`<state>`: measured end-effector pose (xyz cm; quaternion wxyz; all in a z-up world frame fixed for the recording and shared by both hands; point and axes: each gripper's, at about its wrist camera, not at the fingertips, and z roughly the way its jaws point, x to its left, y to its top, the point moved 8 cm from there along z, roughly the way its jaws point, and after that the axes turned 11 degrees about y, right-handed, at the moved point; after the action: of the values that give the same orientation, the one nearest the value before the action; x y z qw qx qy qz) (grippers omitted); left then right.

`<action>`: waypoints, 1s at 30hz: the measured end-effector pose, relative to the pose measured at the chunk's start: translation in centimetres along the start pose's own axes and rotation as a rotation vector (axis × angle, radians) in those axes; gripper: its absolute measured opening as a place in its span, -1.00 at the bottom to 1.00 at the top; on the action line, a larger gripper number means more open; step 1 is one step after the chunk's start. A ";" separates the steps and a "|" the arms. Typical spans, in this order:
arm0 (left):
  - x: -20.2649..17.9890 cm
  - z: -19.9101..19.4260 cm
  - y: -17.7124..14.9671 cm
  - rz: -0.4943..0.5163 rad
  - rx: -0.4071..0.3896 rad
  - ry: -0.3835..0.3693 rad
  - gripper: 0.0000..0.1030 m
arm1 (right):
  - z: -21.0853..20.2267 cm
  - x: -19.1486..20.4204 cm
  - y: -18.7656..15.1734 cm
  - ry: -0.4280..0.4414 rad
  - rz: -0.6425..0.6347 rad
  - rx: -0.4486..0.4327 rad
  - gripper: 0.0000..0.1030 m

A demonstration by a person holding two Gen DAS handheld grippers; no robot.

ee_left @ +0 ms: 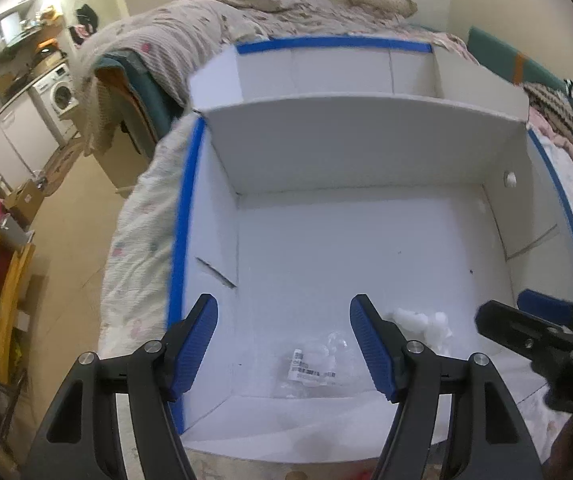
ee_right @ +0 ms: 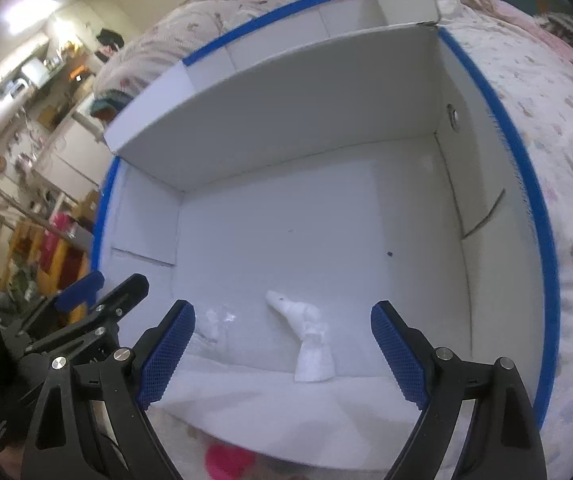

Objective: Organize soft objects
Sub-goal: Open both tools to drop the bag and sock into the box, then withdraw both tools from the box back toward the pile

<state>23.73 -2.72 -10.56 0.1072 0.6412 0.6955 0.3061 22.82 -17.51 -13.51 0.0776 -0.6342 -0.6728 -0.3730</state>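
Observation:
A white cardboard box (ee_left: 366,160) with blue-taped rims sits on a bed. A clear plastic bag with a barcode label (ee_left: 318,364) lies on its floor near the front wall. A white soft piece (ee_left: 422,322) lies just right of it; in the right wrist view it shows as a white twisted piece (ee_right: 310,344), with the bag (ee_right: 216,322) to its left. My left gripper (ee_left: 284,344) is open and empty above the bag. My right gripper (ee_right: 282,352) is open and empty above the white piece. Each gripper shows at the edge of the other's view.
The box (ee_right: 286,92) has an upright inner divider, with a second compartment behind it. A floral quilt (ee_left: 138,248) surrounds the box. Something pink (ee_right: 228,460) lies in front of the box. A wooden chair (ee_left: 2,280) and a washing machine (ee_left: 60,94) stand far left.

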 end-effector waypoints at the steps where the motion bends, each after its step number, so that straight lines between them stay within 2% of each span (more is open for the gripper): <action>1: 0.2 -0.2 0.0 -0.008 -0.006 0.000 0.28 | -0.3 0.1 0.0 0.007 0.006 -0.007 0.88; 3: 0.5 -0.7 0.1 -0.016 -0.014 -0.003 0.28 | -1.1 0.4 0.2 0.013 0.012 -0.031 1.00; 7: 1.0 -2.0 0.1 -0.004 -0.044 0.030 0.28 | -3.3 0.8 0.3 0.024 0.022 -0.090 1.00; 12: 1.4 -3.4 0.1 0.012 -0.075 0.032 0.28 | -5.3 0.9 0.0 0.021 0.027 -0.134 1.00; 18: 2.3 -4.9 -1.1 -0.024 -0.068 -0.012 0.29 | -7.0 1.2 -1.4 0.016 0.039 -0.156 1.00; 22: 2.9 -5.8 -2.3 -0.030 -0.066 0.010 0.30 | -7.9 2.0 -2.9 0.010 0.030 -0.175 1.00; 30: 3.8 -7.1 -4.7 -0.038 -0.058 -0.002 0.30 | -9.4 2.5 -4.9 -0.027 -0.024 -0.229 1.00</action>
<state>15.45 -1.09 -6.71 0.1322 0.6249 0.6983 0.3232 14.40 -20.81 -7.39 -0.0091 -0.6360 -0.6342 -0.4397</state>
